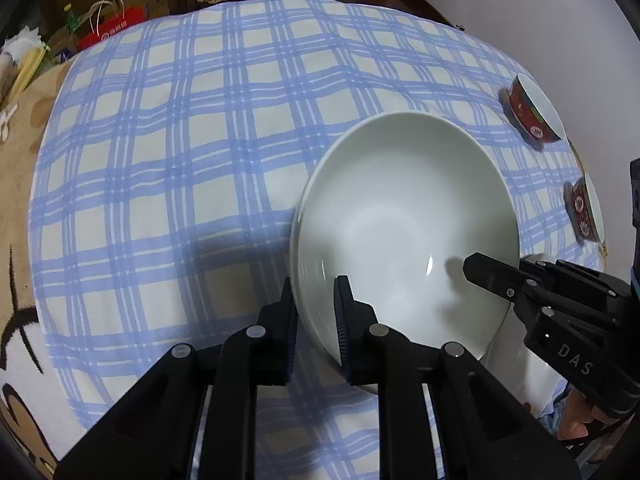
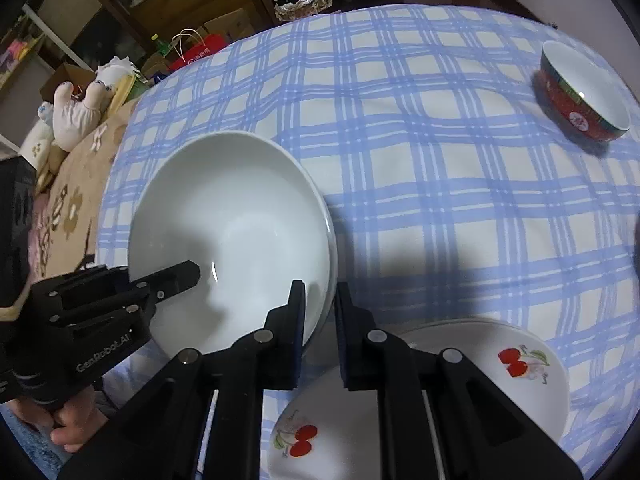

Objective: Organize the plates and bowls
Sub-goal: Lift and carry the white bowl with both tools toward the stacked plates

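You hold one large white bowl (image 1: pixel 404 216) between two sets of tongs, each clamped on its rim: the left tongs (image 1: pixel 316 320) grip the near-left edge, the right tongs (image 2: pixel 318 320) the opposite side. The bowl is smooth, glossy, round and empty, tilted above the counter (image 1: pixel 160 160), which is draped in a soft blue-and-white checked cloth. Just beside your right tongs lie two flat white plates (image 2: pixel 480 360), each printed with red cherries. Farther off stand two small red-patterned bowls (image 1: pixel 536 108) with white insides, both empty.
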`<state>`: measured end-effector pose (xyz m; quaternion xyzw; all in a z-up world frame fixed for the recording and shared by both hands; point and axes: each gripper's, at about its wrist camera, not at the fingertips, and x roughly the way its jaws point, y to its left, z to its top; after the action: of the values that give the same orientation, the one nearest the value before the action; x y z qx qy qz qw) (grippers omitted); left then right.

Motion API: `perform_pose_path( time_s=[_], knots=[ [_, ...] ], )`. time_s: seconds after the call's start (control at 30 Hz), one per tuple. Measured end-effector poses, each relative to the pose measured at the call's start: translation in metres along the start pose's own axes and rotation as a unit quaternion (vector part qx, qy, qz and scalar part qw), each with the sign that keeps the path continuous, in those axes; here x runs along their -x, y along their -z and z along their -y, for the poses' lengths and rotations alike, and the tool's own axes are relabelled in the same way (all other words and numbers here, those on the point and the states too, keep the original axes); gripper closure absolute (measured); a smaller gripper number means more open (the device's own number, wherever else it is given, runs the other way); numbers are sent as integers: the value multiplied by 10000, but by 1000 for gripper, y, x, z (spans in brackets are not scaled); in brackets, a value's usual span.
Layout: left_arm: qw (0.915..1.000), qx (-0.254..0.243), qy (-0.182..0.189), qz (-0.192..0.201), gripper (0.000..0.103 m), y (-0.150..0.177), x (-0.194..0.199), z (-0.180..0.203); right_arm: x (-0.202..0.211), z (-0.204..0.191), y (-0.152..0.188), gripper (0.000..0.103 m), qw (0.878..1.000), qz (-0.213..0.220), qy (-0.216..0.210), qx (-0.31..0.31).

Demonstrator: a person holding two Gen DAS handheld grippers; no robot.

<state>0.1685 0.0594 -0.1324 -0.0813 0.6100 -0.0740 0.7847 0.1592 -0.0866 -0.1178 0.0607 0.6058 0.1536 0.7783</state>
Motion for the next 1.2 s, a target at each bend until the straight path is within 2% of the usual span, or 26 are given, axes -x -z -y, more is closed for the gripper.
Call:
perform_pose_path(
  time_s=[0.13, 0.37, 0.53, 1.1, 1.2],
  knots=[
    [10000, 29, 94, -3, 85, -4, -3, -2, -3, 4, -3, 87, 9998, -30, -158, -128],
    [10000, 10, 84, -1, 85, -4, -1, -4, -4, -1, -4, 87, 10000, -8, -11, -22],
    [9998, -98, -107, 131, 86, -7, 2, -1, -5, -2, -5, 86, 10000, 13, 36, 8],
    [9997, -124, -128, 167, 85, -4, 4, -2, -6, -2, -5, 86, 10000, 12, 25, 8],
    [9988, -340, -283, 226, 85, -4, 4, 3, -7, -2, -6, 86, 10000, 11, 24, 0]
  ],
)
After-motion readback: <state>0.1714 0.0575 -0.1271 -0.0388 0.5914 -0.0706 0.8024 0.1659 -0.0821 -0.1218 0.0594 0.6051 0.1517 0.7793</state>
